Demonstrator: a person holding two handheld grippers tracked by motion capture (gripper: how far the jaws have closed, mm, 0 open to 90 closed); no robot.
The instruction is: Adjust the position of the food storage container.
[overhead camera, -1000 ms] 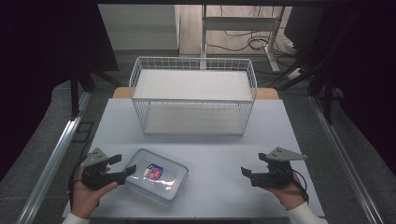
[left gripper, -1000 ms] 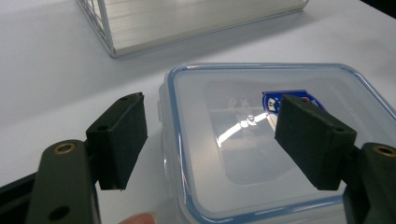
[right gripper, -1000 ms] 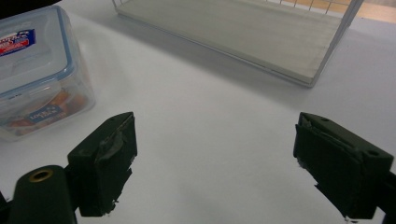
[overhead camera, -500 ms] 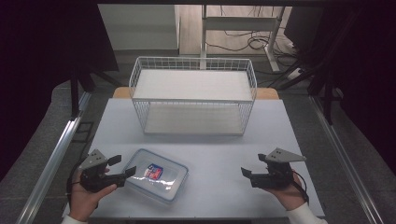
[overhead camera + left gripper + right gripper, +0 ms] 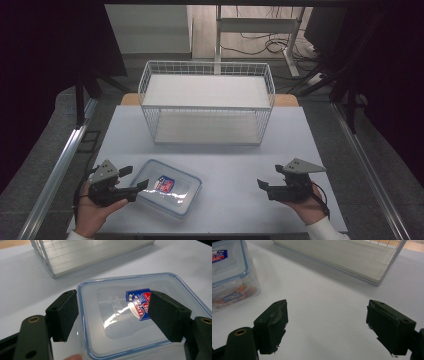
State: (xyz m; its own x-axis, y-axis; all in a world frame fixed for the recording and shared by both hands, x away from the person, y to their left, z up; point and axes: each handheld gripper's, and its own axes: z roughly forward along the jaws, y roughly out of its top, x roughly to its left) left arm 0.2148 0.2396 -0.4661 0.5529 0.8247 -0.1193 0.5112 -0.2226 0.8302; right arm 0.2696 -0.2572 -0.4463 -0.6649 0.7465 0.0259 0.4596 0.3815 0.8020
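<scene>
Left claw [image 5: 134, 181] spread wide, straddling near-left corner of the clear blue-rimmed lidded container [image 5: 170, 187], front-left on tabletop [image 5: 225, 155]. Right claw [image 5: 264, 184] spread wide over bare tabletop, well apart. White wire basket [image 5: 207, 102] at far edge; open surface between.

One worktop [image 5: 225, 160]. One wire basket [image 5: 207, 102]. One clear box [image 5: 167, 187], blue-rimmed lid, one label [image 5: 138, 303]. Two grippers: left [image 5: 134, 178], right [image 5: 266, 185].

hand-held gripper [image 5: 112, 315] spread wide, straddling lidded container [image 5: 140, 315]
</scene>
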